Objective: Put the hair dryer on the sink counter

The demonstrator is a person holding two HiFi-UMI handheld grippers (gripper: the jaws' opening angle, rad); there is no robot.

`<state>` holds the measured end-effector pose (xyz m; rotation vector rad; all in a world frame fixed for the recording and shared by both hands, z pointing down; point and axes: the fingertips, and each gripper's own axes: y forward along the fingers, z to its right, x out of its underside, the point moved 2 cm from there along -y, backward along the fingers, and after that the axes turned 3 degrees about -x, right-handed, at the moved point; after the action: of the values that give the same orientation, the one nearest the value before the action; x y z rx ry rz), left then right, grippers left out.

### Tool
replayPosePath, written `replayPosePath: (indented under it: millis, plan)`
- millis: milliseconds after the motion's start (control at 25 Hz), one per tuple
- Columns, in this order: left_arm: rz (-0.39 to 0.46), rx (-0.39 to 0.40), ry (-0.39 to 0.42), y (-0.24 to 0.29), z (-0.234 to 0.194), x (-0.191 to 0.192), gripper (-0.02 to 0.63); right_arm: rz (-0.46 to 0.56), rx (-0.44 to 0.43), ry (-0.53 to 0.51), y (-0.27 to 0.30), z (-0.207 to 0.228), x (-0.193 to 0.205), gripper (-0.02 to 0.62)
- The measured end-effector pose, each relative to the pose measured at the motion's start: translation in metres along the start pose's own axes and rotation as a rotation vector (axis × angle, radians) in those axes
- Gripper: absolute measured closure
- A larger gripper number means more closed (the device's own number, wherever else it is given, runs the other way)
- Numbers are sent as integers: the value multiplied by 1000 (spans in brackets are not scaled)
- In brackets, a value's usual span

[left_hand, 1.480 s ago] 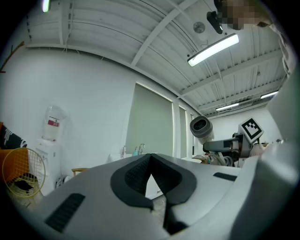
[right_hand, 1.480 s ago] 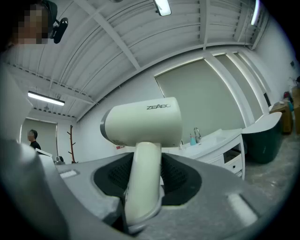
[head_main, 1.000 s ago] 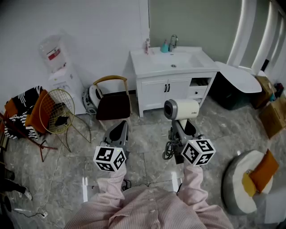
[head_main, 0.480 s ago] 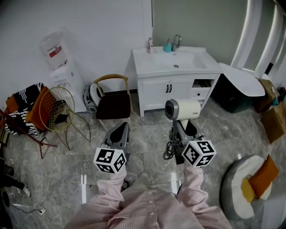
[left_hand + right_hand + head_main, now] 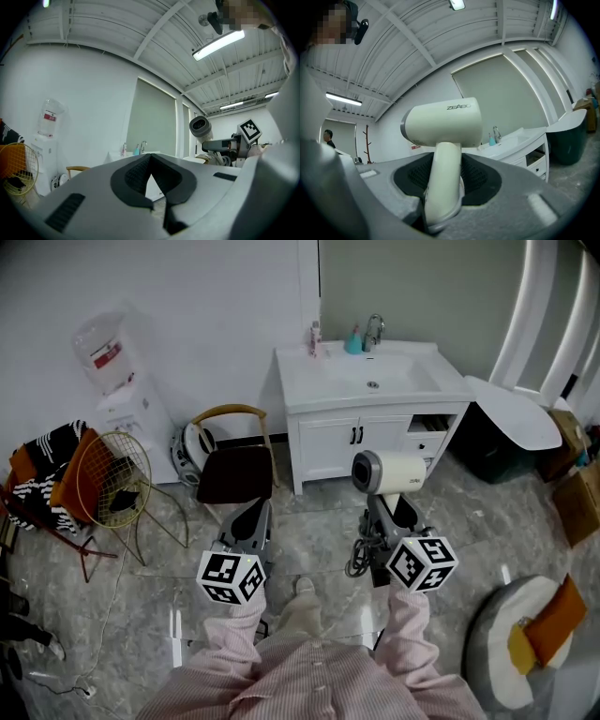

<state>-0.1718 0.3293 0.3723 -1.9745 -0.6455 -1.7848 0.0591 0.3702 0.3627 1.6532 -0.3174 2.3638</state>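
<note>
A cream hair dryer (image 5: 389, 472) stands upright, its handle clamped in my right gripper (image 5: 382, 510), with its cord bunched below the jaws. In the right gripper view the hair dryer (image 5: 443, 124) fills the middle, and the right gripper (image 5: 443, 187) is shut on its handle. My left gripper (image 5: 251, 519) hangs beside it on the left, shut and holding nothing; its pads meet in the left gripper view (image 5: 150, 174). The white sink counter (image 5: 323, 390) stands ahead against the wall, well beyond both grippers.
A faucet and small bottles (image 5: 354, 337) stand at the counter's back edge. A chair (image 5: 234, 470) stands left of the cabinet, with a water dispenser (image 5: 117, 390) and a wire basket (image 5: 108, 479) further left. A dark bin (image 5: 487, 442) and a round cushion (image 5: 525, 624) are on the right.
The sink cabinet has drawn slightly nearer and shifted right in the head view, and a foot now shows below. Both grippers keep their pose; the hair dryer stays gripped.
</note>
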Motion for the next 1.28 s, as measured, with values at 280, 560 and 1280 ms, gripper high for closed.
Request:
replayPosePath:
  millis: [280,560,1280]
  plan:
    - [1,15,-21,75,-37,-5,607,-14,16,1,69,33,-8,434]
    - [-12,33,-32,150,-74,-11,609,-22,25,16,143,65,-19,434]
    - [-32,21,-76,269,-160,-4,609,-51,36,55,285,123,-17,434]
